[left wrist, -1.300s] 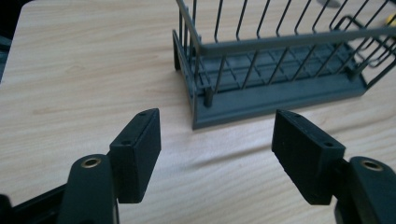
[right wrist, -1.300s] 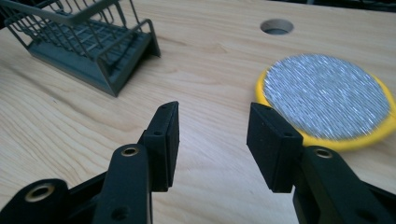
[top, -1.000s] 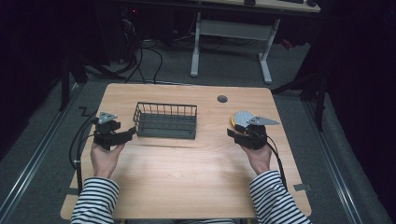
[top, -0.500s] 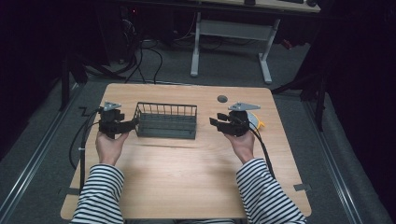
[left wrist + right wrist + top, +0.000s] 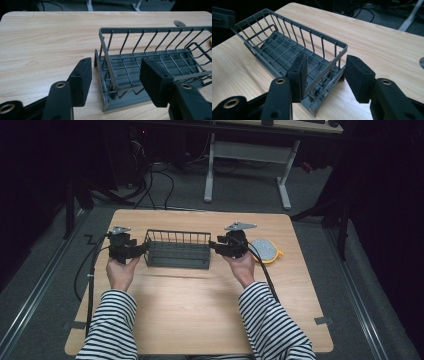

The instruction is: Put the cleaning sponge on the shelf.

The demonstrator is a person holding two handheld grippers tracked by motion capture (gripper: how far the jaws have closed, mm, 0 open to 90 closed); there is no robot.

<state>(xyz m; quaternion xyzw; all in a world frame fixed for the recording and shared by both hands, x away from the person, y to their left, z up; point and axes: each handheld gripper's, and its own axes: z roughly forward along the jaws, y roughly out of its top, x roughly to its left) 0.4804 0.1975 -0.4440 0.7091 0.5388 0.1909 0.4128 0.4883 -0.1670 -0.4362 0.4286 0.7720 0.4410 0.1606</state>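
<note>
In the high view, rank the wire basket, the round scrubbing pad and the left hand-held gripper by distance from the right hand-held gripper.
From the right hand-held gripper:
1. Wire basket, its end between the open jaws.
2. Round pad, just behind on the outer side.
3. Left hand-held gripper, at the basket's opposite end.

Lighting's pretty uneven in the high view: the desk [image 5: 200, 310] is lit from overhead and reads bright and warm, while the floor and everything around it sinks into near black. Shadows under the wire basket [image 5: 177, 249] are short and soft. That view is a bit soft and grainy too. Both gripper views are sharper on the wood grain and wires, but the black tongs pads [image 5: 81, 80] up close look slightly blurry, with no harsh glare.
</note>
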